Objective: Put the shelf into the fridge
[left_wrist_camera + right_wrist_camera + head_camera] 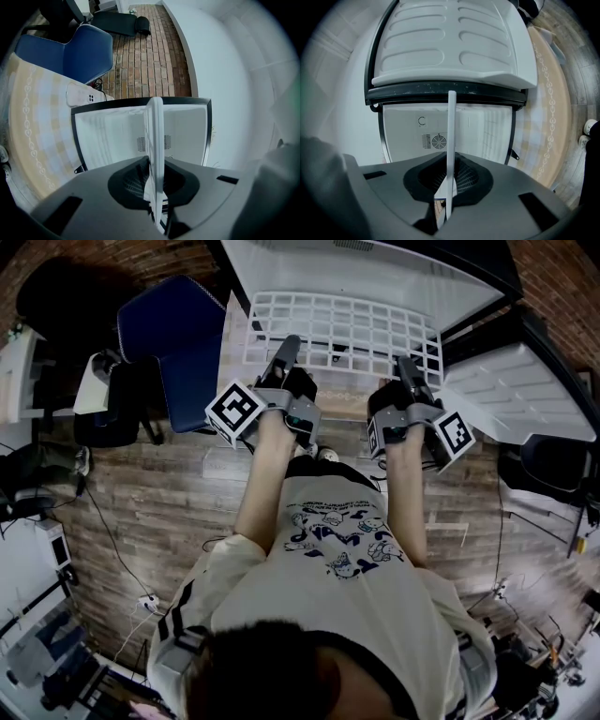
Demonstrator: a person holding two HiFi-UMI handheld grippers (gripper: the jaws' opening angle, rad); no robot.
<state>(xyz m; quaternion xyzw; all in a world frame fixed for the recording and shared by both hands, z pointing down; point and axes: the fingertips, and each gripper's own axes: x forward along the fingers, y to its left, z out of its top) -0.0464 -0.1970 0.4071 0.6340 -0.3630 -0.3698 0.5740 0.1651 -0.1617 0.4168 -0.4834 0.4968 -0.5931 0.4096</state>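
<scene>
Left gripper (287,351): jaws drawn narrow, clamped on the near edge of the shelf (347,329), toward its left end; points level at the fridge.
Right gripper (406,369): jaws likewise narrow, pinching the same near edge toward its right end; tipped slightly down.
Shelf, type: white wire grid, flat, one piece.
Shelf, place: carried in the air between the two grippers, clear of the floor (159,502), directly in front of the fridge (375,268).
Shelf, direction from grippers: straight ahead, to the far side; both gripper views show it edge-on as a thin white strip running from the jaws to the cavity.
Shelf, long axis: left to right, across the fridge mouth; the short axis points into the cavity.
Nearer hand: neither; both stand about equally near the opening, one per end.
Shelf, far edge: at the fridge mouth; whether it has crossed the black seal cannot be told.
Judged next move: a straight push away from the person, keeping the grid level and square so that both side edges meet the wall ledges together.
Fridge, cavity: white walls, a fan grille (438,140) on the back wall; no contents visible.
Door (511,390): swung open to the right, moulded white liner, nothing seen in it.
Surroundings: blue chair (183,343) on the far left.
</scene>
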